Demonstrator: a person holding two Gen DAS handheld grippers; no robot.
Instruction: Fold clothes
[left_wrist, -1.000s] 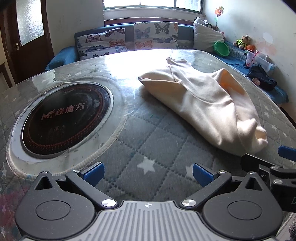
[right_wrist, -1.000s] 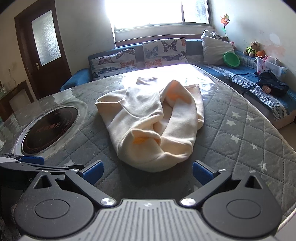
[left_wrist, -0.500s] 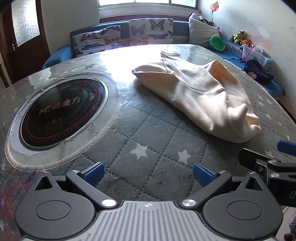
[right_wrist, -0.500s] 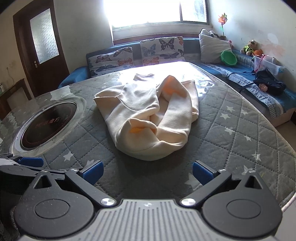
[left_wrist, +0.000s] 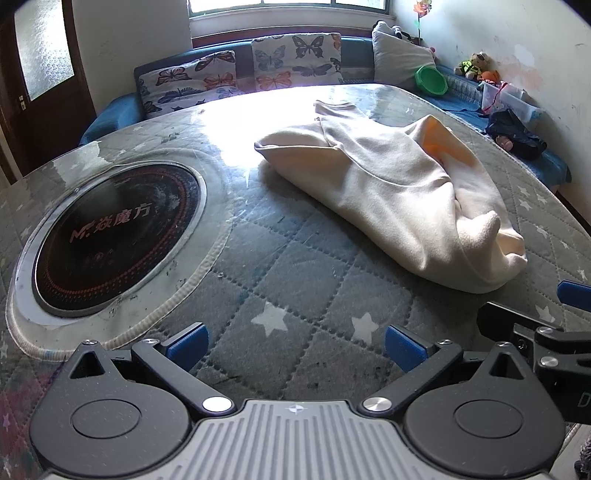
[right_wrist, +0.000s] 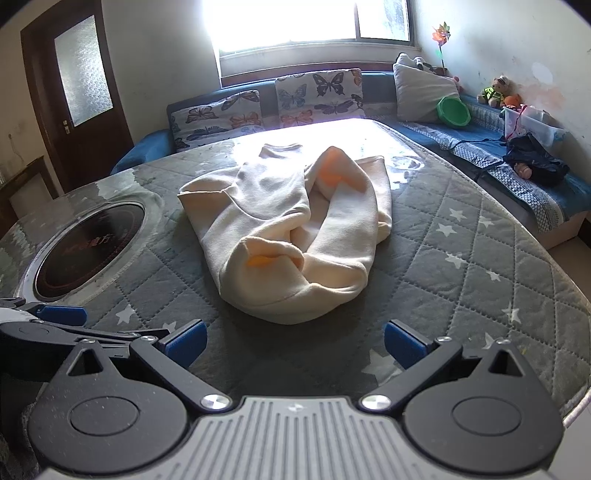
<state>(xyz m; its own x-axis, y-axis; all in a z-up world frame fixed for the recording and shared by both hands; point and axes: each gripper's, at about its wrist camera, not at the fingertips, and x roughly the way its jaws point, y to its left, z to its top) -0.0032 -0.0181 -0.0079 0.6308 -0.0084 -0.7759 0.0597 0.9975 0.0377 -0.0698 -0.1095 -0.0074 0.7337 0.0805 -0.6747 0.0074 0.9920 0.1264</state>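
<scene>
Cream fleece garment (right_wrist: 291, 236) is left crumpled mid-bench; both tools, left tool (left_wrist: 295, 345) and right tool (right_wrist: 293, 343), are held apart, empty; spreading is needed first.

The garment (right_wrist: 291, 236) lies bunched near the middle of the worktop (right_wrist: 461, 280), with the round inset cooktop (left_wrist: 114, 236) to its left, apart from it. Both tools sit at the near edge, side by side: the left tool (left_wrist: 295, 341) faces the gap between cooktop and garment, the right tool (right_wrist: 295, 341) faces the garment. Behind the far edge runs a sofa (right_wrist: 535, 192) with cushions (right_wrist: 317, 96).
</scene>
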